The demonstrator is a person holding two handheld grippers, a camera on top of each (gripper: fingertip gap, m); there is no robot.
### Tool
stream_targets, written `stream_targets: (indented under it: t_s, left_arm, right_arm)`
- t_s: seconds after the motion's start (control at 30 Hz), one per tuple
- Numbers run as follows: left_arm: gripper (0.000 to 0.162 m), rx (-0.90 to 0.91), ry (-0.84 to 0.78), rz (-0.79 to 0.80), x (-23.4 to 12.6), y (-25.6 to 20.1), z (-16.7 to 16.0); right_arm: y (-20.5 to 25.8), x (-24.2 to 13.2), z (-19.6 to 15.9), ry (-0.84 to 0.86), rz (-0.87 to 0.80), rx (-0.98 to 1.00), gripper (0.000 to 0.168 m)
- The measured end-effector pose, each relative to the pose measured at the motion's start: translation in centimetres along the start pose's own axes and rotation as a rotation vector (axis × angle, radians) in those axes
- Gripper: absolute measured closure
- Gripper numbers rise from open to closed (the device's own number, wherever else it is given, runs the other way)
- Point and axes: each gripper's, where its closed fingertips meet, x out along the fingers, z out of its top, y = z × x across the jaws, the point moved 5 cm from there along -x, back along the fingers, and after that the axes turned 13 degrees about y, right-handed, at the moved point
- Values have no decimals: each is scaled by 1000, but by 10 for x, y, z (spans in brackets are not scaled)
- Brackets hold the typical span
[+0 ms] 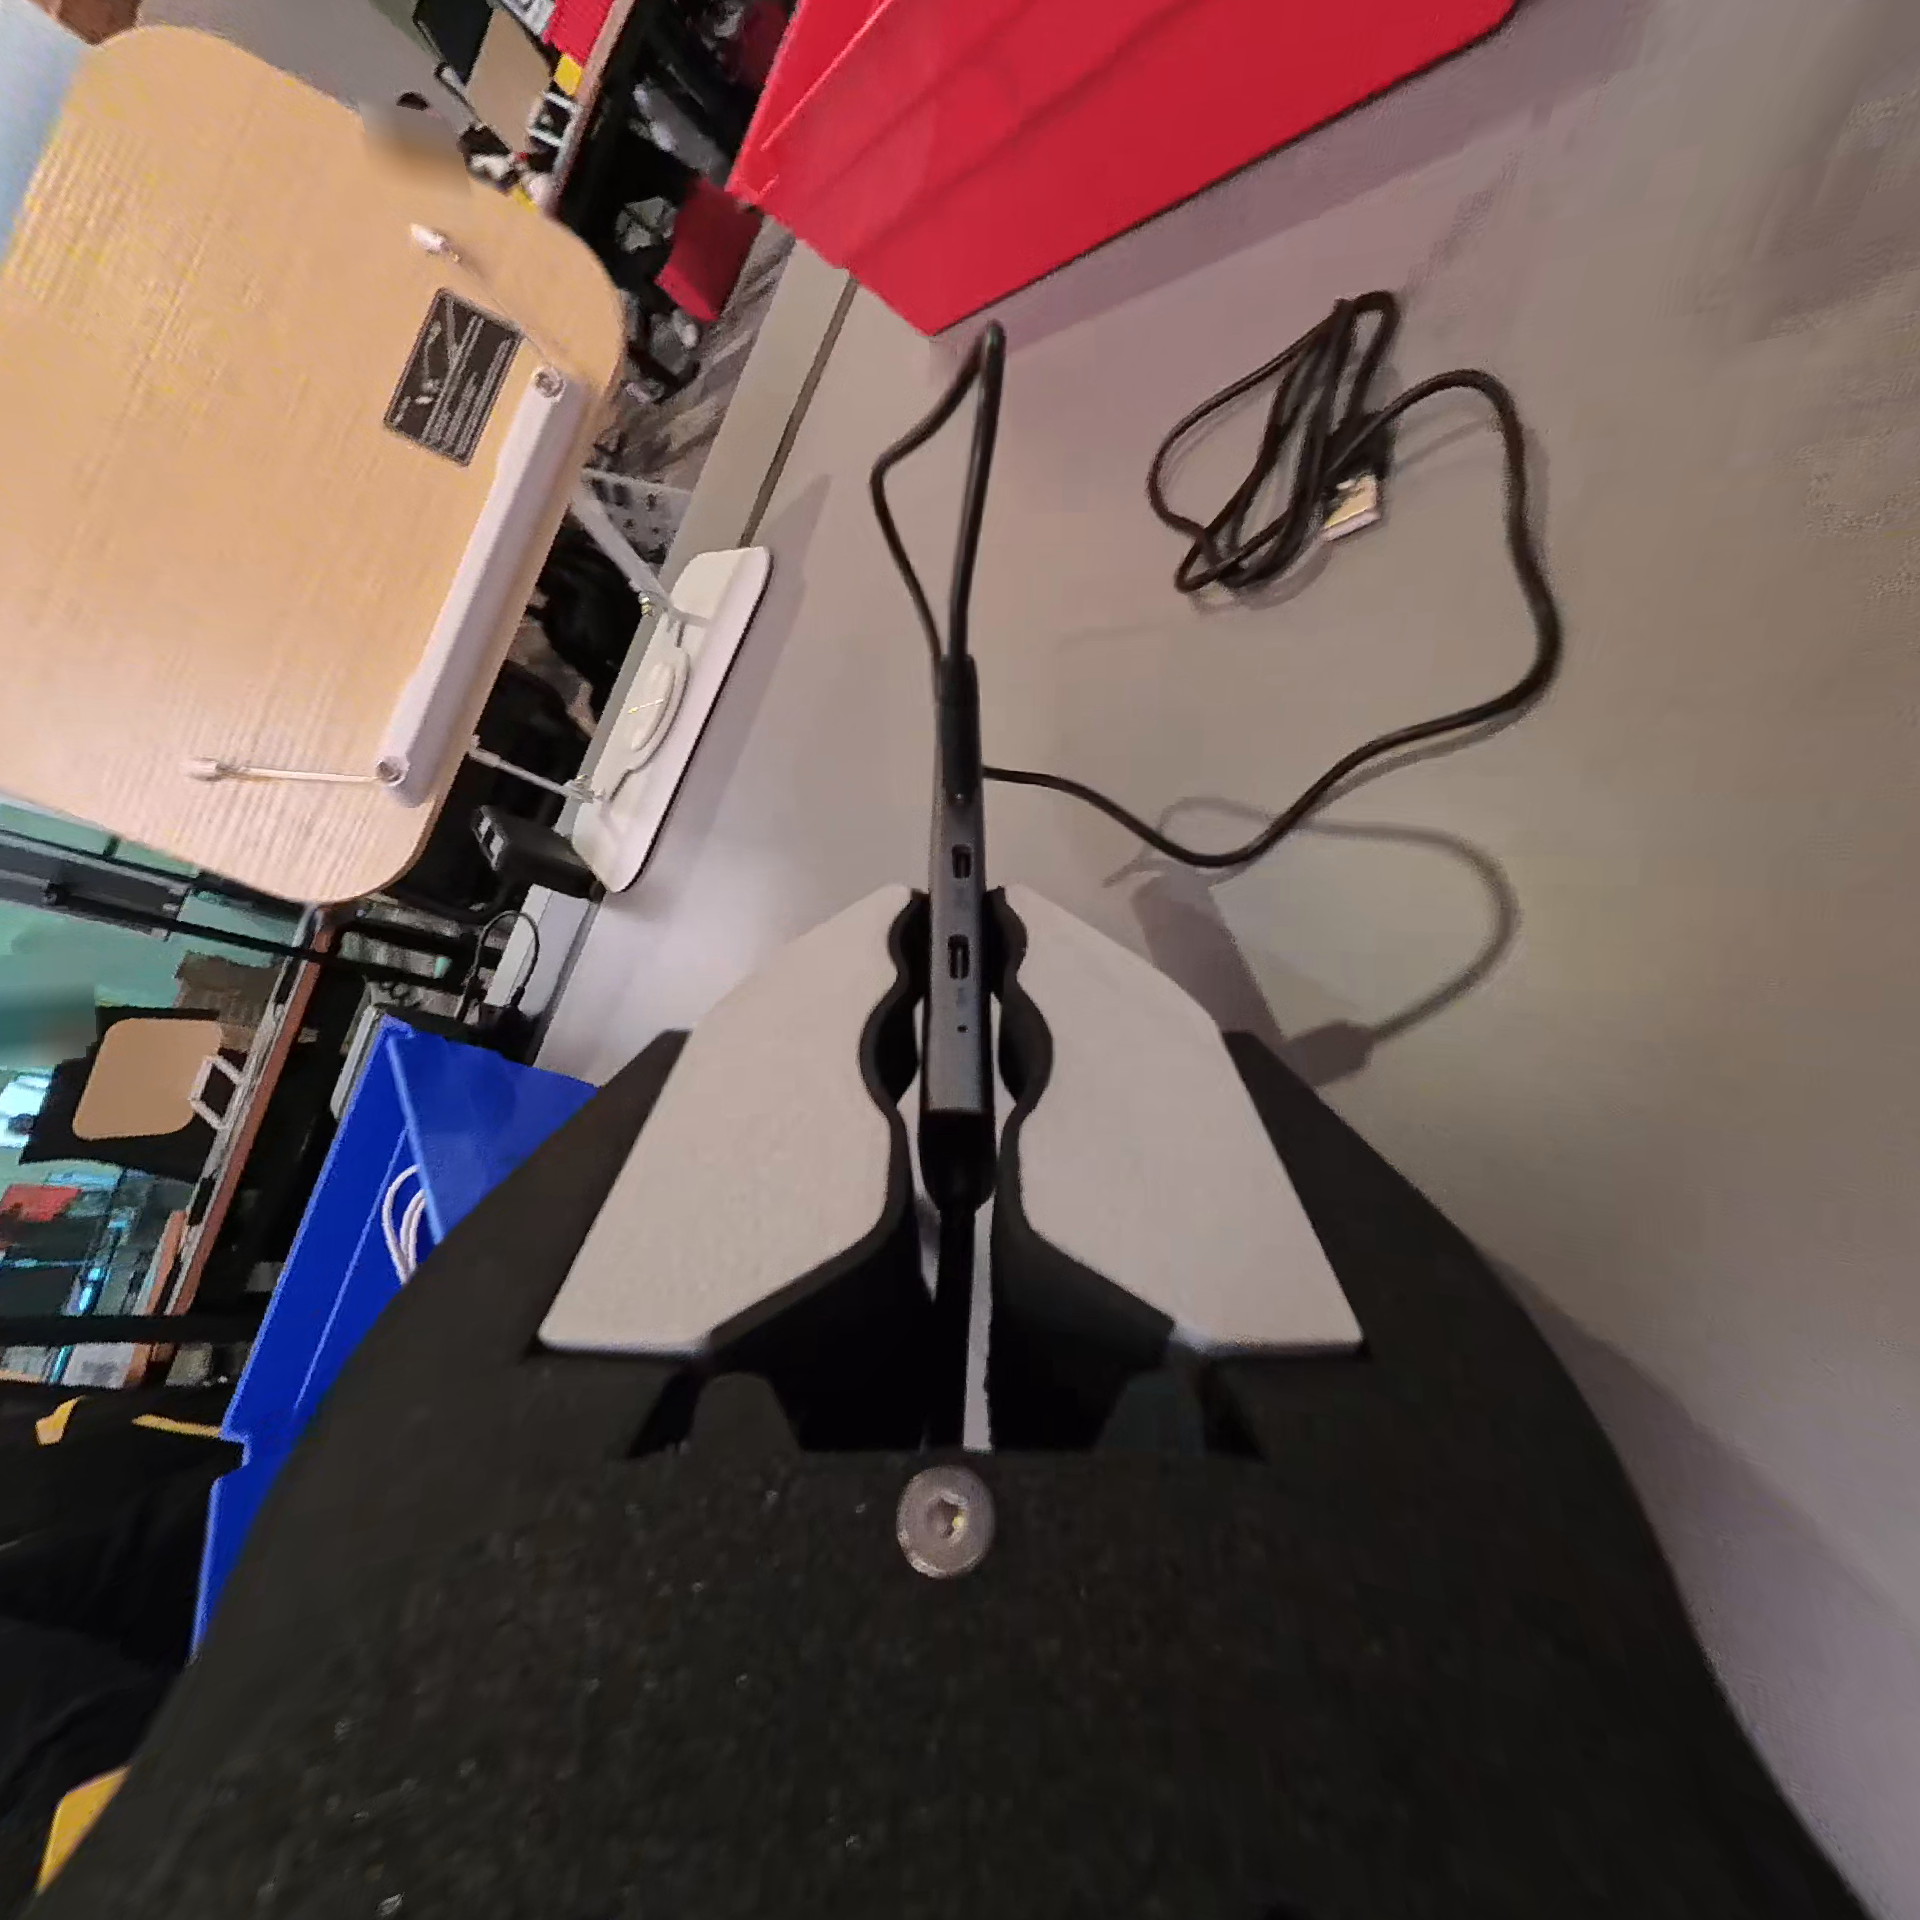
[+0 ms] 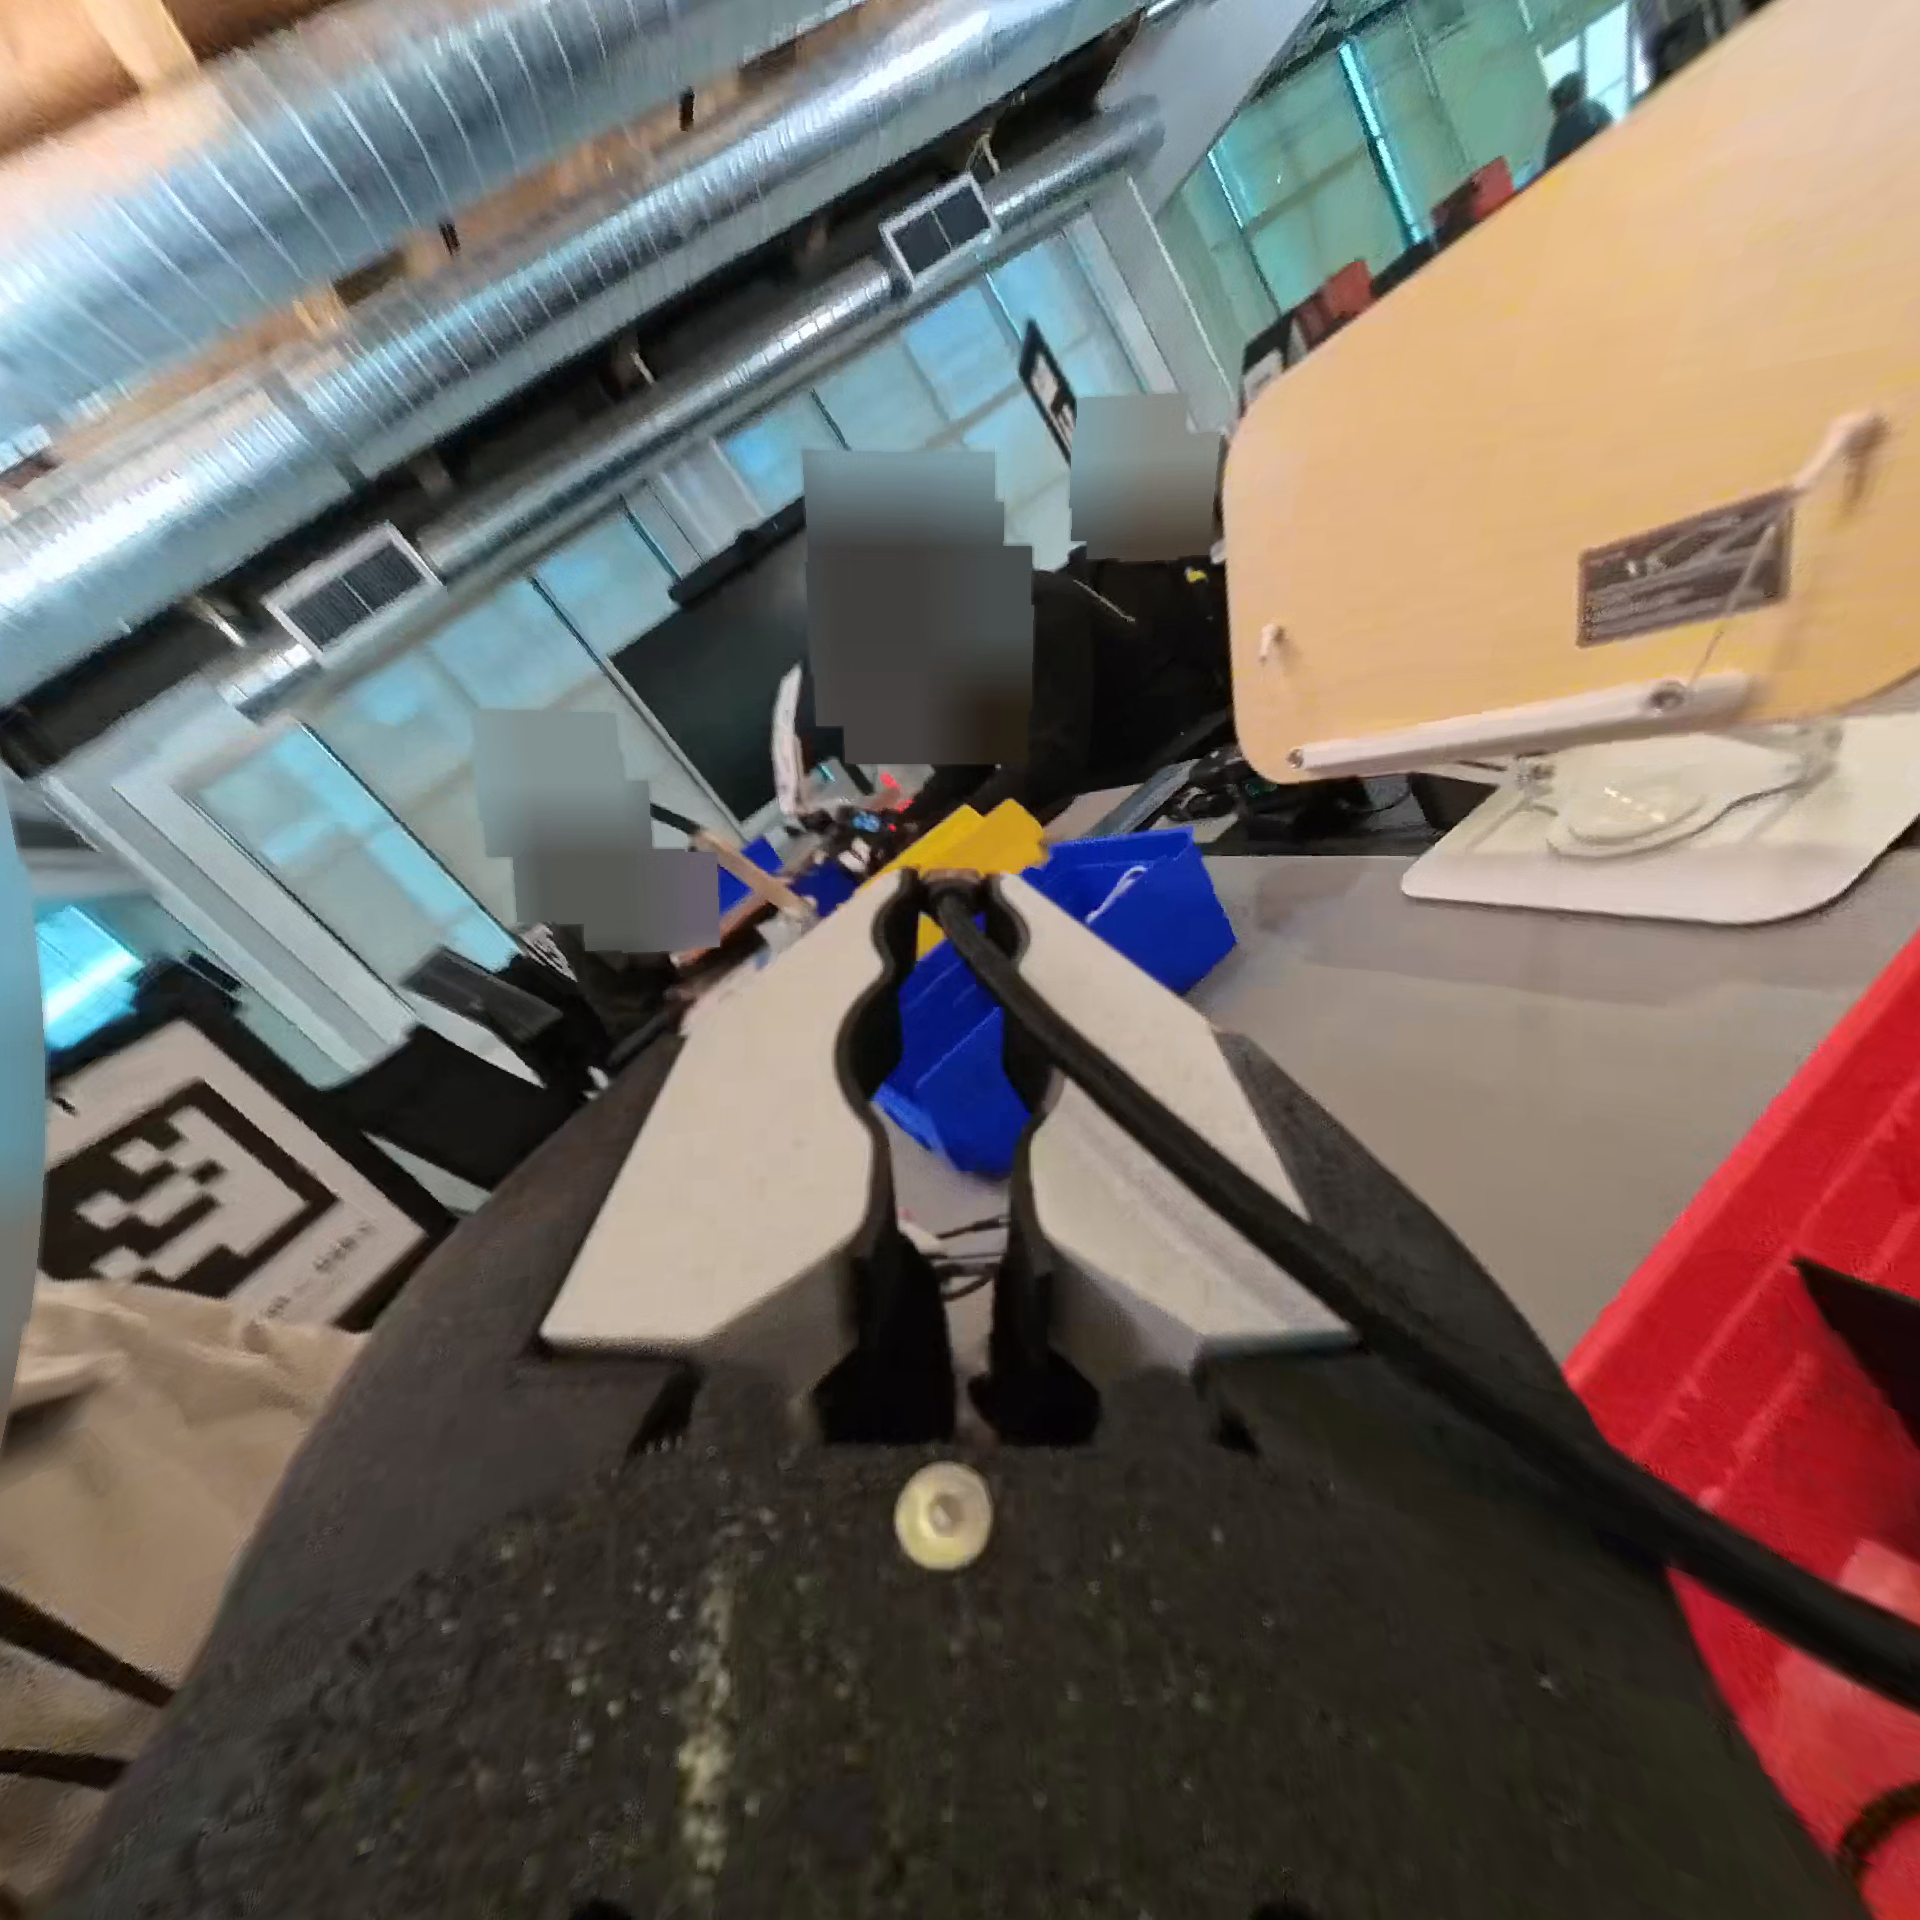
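My left gripper (image 1: pixel 958 914) is shut on a slim dark grey adapter hub (image 1: pixel 958 935) with small ports along its edge, held above the grey table (image 1: pixel 1558 935). A plug sits in the hub's far end, and a black cable (image 1: pixel 1455 717) loops from it across the table to a coiled bundle (image 1: pixel 1278 468) with a gold-coloured plug. My right gripper (image 2: pixel 954 883) is shut on a black cable (image 2: pixel 1195 1143) at its fingertips; the cable runs back over the right finger to the lower right. The right gripper points up and away from the table.
A red bin (image 1: pixel 1039 145) stands at the table's far side and shows at the right in the right wrist view (image 2: pixel 1787 1455). A wooden board on a white stand (image 1: pixel 260 468) stands at the table edge. Blue bins (image 2: pixel 1132 914) sit near it. People stand beyond. Spacing between my two grippers at the tips: around 30 cm.
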Motion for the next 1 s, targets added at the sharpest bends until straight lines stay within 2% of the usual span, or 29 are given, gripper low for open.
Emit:
stream_targets:
  t_s: [0.1,0.2,0.27,0.37,0.47,0.57,0.67,0.9,0.97,1.0]
  left_arm:
    - [152,38,2,11,0,-7,2]
    - [152,37,2,-1,1,-8,3]
    - [152,28,5,-8,2,-7,2]
    - [152,14,9,-15,4,-5,0]
    - [152,14,9,-21,6,-5,1]
    - [152,24,6,-22,6,-7,2]
    - [152,27,5,-21,4,-7,2]
    - [152,18,11,-32,5,-6,-2]
    - [152,20,10,-31,5,-6,-2]
    - [152,19,5,-26,4,-6,-2]
  right_arm:
    - [-58,-27,-8,-106,59,216,158]
    - [-107,-54,-25,-150,-50,322,158]
    - [-124,-65,-37,-76,-109,365,159]
    - [-145,-75,-59,99,-372,367,157]
    - [-154,-70,-76,226,-462,408,155]
    - [-165,-70,-89,325,-562,448,127]
    - [-172,-81,-94,409,-731,415,119]
    - [-148,-109,-95,729,-955,268,117]
    - [-138,-116,-80,692,-1038,210,118]
    - [-129,-113,-71,655,-1027,181,118]
